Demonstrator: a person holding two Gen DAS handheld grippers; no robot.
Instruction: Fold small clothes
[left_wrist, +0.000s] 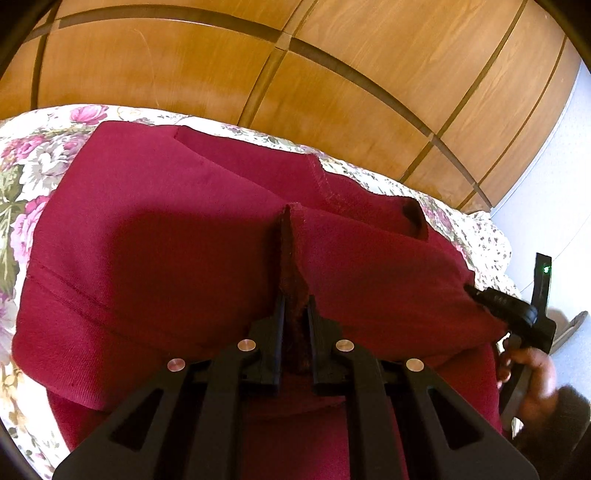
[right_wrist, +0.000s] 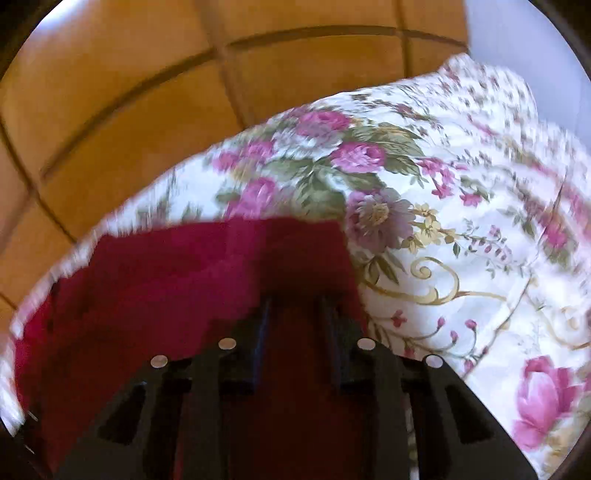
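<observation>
One dark red garment (left_wrist: 155, 229) lies on the floral bed cover (right_wrist: 461, 229). The left gripper (left_wrist: 295, 299) pinches a raised fold. The right gripper (right_wrist: 295, 302) is blurred; its fingers stand apart over the garment's edge.

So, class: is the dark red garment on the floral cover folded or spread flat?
Partly folded: the garment has a layer doubled over, and the left claw pinches a raised edge.

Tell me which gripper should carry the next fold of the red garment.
Left. The left gripper already pinches a ridge of the red garment; the right gripper looks open over its edge, blurred.
</observation>
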